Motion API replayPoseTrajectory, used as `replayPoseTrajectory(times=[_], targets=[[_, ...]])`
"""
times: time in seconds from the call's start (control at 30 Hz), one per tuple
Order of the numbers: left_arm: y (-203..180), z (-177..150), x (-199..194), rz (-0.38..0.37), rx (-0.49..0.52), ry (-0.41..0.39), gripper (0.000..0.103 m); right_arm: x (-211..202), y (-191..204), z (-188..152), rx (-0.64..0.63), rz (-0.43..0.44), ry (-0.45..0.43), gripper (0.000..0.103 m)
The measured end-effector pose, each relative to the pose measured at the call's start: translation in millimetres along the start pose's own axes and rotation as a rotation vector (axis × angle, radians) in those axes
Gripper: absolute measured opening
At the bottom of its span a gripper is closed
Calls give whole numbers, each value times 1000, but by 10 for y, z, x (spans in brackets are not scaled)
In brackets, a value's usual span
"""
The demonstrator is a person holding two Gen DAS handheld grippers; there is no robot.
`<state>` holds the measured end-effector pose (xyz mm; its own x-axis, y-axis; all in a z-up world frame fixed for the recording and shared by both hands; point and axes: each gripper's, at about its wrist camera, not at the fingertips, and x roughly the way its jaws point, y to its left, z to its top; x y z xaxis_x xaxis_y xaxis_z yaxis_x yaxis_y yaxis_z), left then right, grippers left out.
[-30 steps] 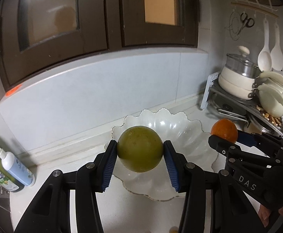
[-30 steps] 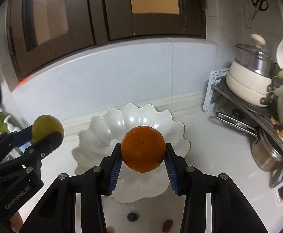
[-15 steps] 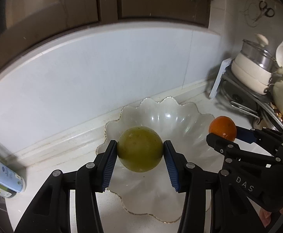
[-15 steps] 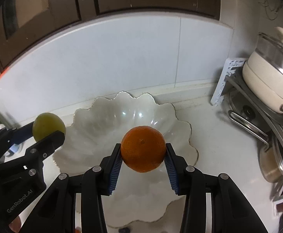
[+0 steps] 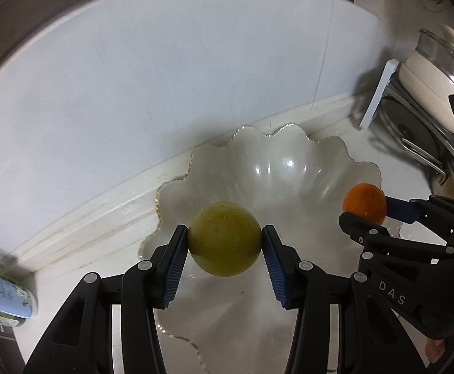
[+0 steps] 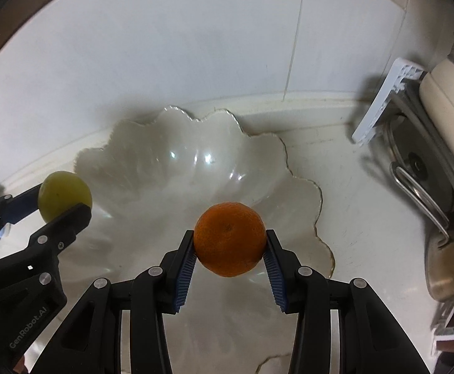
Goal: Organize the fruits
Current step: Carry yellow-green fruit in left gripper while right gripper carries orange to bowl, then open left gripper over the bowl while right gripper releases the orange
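A white scalloped bowl point(image 5: 289, 168) point(image 6: 152, 155) stands on the counter against the wall, with nothing lying in it. My left gripper point(image 5: 224, 238) is shut on a green round fruit point(image 5: 224, 238) and holds it above the bowl's left part; the green fruit also shows in the right wrist view point(image 6: 64, 195). My right gripper point(image 6: 229, 239) is shut on an orange point(image 6: 229, 239) and holds it above the bowl's right part; the orange also shows in the left wrist view point(image 5: 365, 203).
A dish rack with a cream pot point(image 5: 429, 78) point(image 6: 445, 99) and metal lids point(image 6: 420, 168) stands at the right. A soap bottle point(image 5: 6, 293) stands at the left edge. A white tiled wall point(image 5: 196, 62) rises right behind the bowl.
Both grippers have moved forward and tilted down over the bowl, which now looks larger and closer. Each still holds its fruit.
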<state>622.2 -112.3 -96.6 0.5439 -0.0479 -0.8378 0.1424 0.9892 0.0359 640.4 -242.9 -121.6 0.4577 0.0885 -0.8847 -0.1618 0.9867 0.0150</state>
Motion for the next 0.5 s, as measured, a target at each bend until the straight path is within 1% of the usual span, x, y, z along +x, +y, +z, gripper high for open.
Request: replayPoseTrajectory(times=[0.13,0.5], targets=[[15,-17,138,-4,-2,39,48,132,-32,30,2,-1,40,44],[-31,-67,366,10,10,98,48,339,-4,14,-32,-20,100,44]])
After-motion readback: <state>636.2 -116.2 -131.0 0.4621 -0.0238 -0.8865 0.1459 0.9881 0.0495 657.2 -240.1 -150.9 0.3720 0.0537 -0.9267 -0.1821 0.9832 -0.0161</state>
